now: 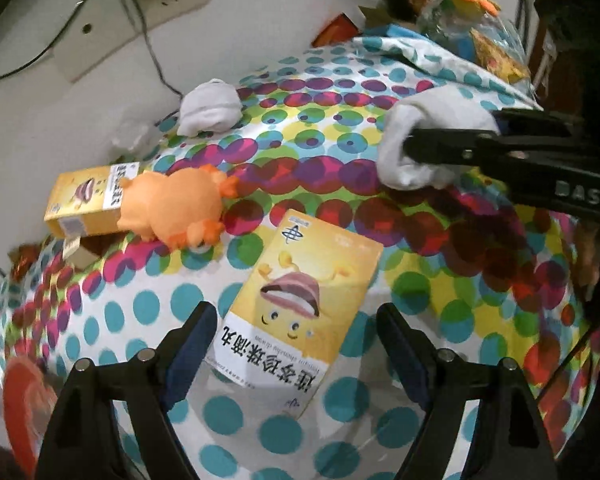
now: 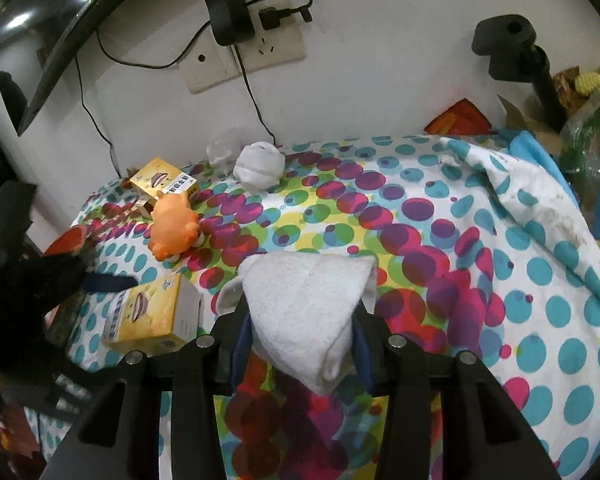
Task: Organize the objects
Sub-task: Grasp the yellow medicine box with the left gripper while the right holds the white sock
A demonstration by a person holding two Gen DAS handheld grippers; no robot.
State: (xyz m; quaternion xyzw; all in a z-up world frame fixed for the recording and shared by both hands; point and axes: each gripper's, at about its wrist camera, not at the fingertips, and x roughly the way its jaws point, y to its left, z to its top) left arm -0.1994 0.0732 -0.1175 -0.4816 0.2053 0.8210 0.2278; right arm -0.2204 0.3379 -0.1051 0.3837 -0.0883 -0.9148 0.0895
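A yellow medicine box (image 1: 296, 308) lies flat on the dotted cloth (image 1: 440, 300). My left gripper (image 1: 294, 316) stands open over the box's near end, with a gap between each pad and the box. In the right wrist view the box (image 2: 148, 316) sits at the lower left, with a left fingertip (image 2: 112, 282) above it. My right gripper (image 2: 300, 320) is shut on a white rolled sock (image 2: 308, 300) and holds it above the cloth. From the left wrist view, this gripper (image 1: 416, 148) and sock (image 1: 424, 120) show at the right.
A second white sock ball (image 2: 260, 164), an orange toy animal (image 2: 174, 224) and another yellow box (image 2: 162, 184) sit near the cloth's far left edge. The wall behind holds a socket plate (image 2: 252, 56) with cables. A black stand (image 2: 540, 80) and bagged toys (image 2: 592, 128) crowd the back right.
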